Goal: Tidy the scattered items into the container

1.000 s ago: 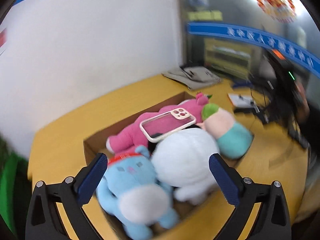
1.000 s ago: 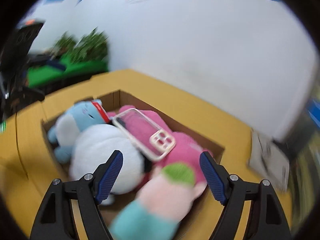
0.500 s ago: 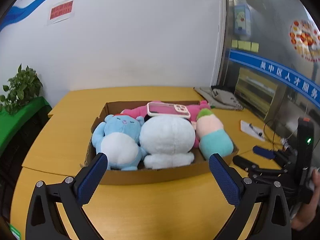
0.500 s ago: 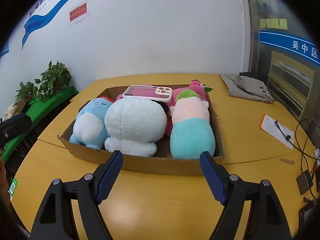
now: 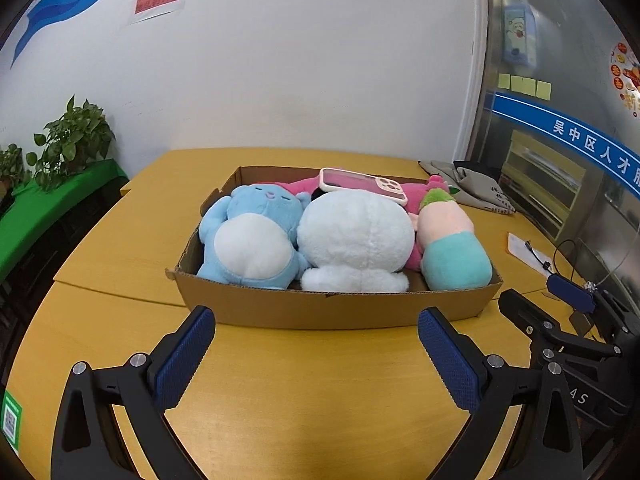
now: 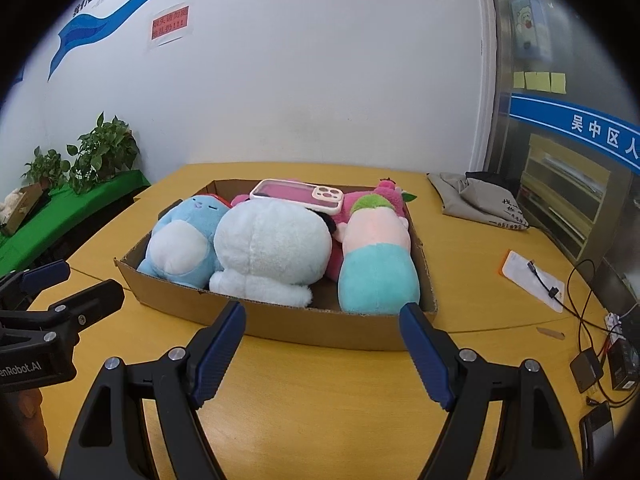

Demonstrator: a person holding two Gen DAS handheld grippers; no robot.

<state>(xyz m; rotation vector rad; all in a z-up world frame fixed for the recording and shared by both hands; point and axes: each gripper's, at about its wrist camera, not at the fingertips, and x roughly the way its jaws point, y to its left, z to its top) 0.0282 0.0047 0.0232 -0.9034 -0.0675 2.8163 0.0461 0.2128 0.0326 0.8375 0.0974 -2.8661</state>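
Observation:
A shallow cardboard box sits on the yellow table. It holds a blue plush, a white plush, a pink-and-teal plush and a magenta plush at the back. A pink-cased phone lies on top. My left gripper is open and empty, in front of the box. My right gripper is open and empty, also in front of the box.
A grey cloth bag lies at the back right. A paper with a cable and adapters lie on the right. Potted plants stand on a green shelf at the left. A wall stands behind the table.
Both grippers have pulled back from above the box to the table's near side. The plush toys and phone stay in the box.

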